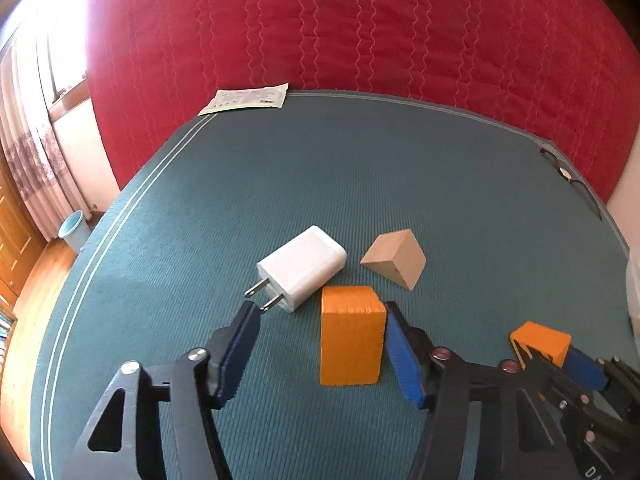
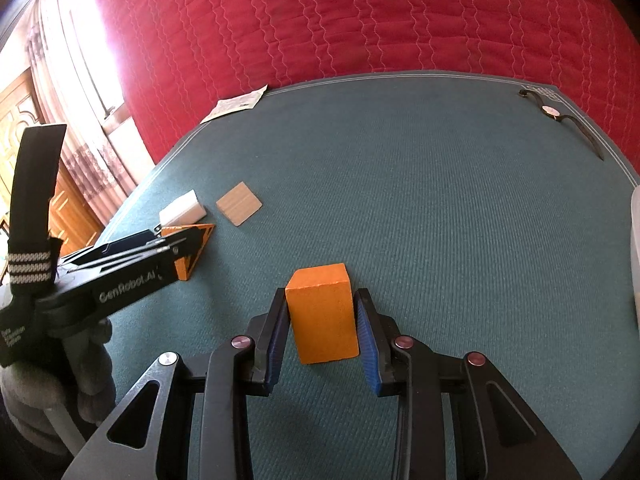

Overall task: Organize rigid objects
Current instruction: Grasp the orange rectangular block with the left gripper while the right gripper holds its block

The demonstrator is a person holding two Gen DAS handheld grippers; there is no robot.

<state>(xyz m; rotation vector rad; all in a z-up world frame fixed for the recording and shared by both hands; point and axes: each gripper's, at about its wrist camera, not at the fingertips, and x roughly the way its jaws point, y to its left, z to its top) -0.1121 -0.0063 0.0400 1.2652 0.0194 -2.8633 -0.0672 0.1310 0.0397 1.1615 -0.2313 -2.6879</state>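
**Two claws, two orange blocks**

The left claw (image 1: pixel 320 308) stands released around an upright orange block (image 1: pixel 350 336). Its right pad lies against the block's side or just beside it (I cannot tell which), and its left pad is clearly apart. The tip of that left finger comes very near the prongs of the white charger (image 1: pixel 304 268). I judge the claw is placed astride so that it can clench on the block's two flat sides.

The right claw (image 2: pixel 321 294) is clenched on a second block (image 2: pixel 322 314), with both blue pads on its sides. This looks like a grip for carrying.

Beyond the charger lies a wooden block (image 1: pixel 394 258). All are near each other on the green mat (image 1: pixel 320 168), and I suppose they are to be gathered in one group.

Whether the second block rests on the mat or hangs above it is not visible. At the right edge a pale container (image 2: pixel 636 240) is cut off, and its contents are hidden. A watch (image 2: pixel 560 114) and a paper (image 1: pixel 246 100) lie at the far corners.
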